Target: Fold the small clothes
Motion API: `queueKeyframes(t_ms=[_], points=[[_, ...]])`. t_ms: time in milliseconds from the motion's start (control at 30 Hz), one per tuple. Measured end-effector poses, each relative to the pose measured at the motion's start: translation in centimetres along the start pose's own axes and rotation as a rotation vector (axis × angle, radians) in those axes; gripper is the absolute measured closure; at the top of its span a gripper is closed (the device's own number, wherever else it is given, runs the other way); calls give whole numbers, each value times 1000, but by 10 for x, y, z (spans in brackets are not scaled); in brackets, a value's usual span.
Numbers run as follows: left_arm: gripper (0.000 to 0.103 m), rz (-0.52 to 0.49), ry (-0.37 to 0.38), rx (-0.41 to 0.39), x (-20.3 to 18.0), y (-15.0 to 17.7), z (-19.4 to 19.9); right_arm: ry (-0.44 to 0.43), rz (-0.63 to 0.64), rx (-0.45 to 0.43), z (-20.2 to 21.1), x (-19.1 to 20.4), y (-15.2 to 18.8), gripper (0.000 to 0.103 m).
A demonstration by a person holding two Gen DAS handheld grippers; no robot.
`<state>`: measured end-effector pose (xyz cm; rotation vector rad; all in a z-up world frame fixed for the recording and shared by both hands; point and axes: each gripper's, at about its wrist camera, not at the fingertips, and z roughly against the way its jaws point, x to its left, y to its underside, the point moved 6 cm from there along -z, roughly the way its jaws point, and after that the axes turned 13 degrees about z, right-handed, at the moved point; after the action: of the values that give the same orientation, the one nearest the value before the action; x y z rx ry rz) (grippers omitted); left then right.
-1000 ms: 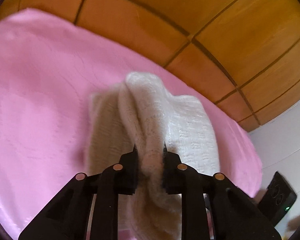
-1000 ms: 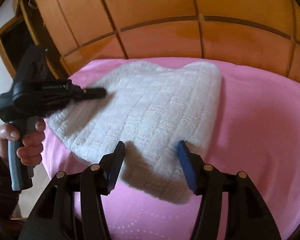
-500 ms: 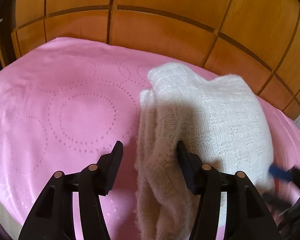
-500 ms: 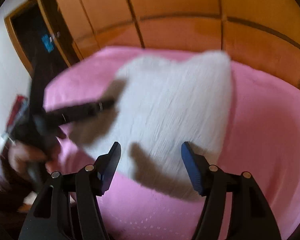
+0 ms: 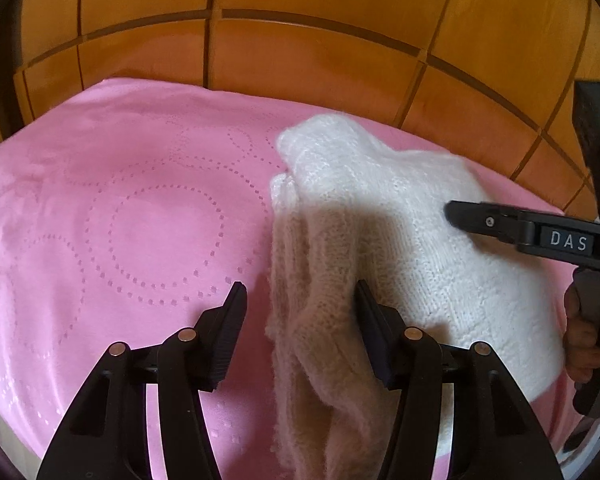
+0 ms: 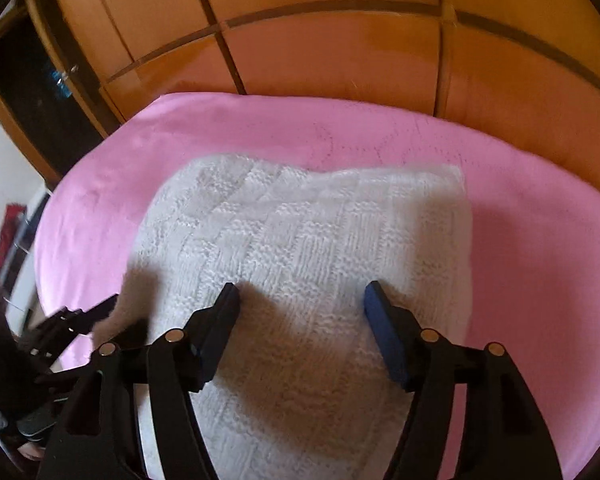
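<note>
From the left wrist, the left tool (image 5: 300, 300) had just released its jaws, which stood apart astride the loose folded edge of the white knit garment (image 5: 380, 220) lying on the pink bedspread (image 5: 120, 220).

From the right wrist, the right tool (image 6: 300, 300), jaws just widening, hovered ungripping above the garment.
</note>
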<state>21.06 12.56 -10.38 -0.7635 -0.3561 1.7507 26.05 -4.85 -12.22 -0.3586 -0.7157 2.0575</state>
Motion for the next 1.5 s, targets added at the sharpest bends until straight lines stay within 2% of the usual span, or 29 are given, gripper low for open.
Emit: queueKeyframes(t_ms=[67,133,200,300,467,700,867,900,967,1033,1100,1133,1200,1267,1367,1500], points=[[49,8,14,5,2,1,0,11,23,-17,8,4,1,33],[49,21,30,10,3,0,0,-16,42,-50,19,8,0,22],[49,23,34,8,3,0,1,-35,1,-116,37,-1,2,12],[49,16,38,3,3,1,1,-37,-91,-159,50,-25,10,11],[49,32,61,7,6,4,-2,-126,-253,-112,32,-57,39,11],[48,46,99,14,11,6,-6,-263,-326,-99,18,-62,53,11],[44,62,151,17,20,9,-13,-380,-340,-74,-2,-54,50,11],[44,79,184,27,23,10,-15,-403,-344,-79,-6,-54,49,11],[44,127,254,53,31,12,-21,-430,-337,-80,-11,-53,45,14],[44,220,355,106,42,12,-29,-438,-322,-74,-15,-48,42,27],[57,265,447,142,44,14,-31,-432,-315,-83,-9,-45,43,39],[58,280,468,149,45,15,-31,-421,-308,-94,-2,-44,44,44],[68,300,522,165,44,17,-29,-389,-283,-115,8,-37,42,49],[70,330,579,171,40,19,-22,-366,-266,-142,22,-32,43,52],[71,303,620,180,21,23,-12,-335,-259,-198,51,-33,47,53],[71,224,666,228,-31,31,-10,-275,-283,-261,92,-58,66,53]])
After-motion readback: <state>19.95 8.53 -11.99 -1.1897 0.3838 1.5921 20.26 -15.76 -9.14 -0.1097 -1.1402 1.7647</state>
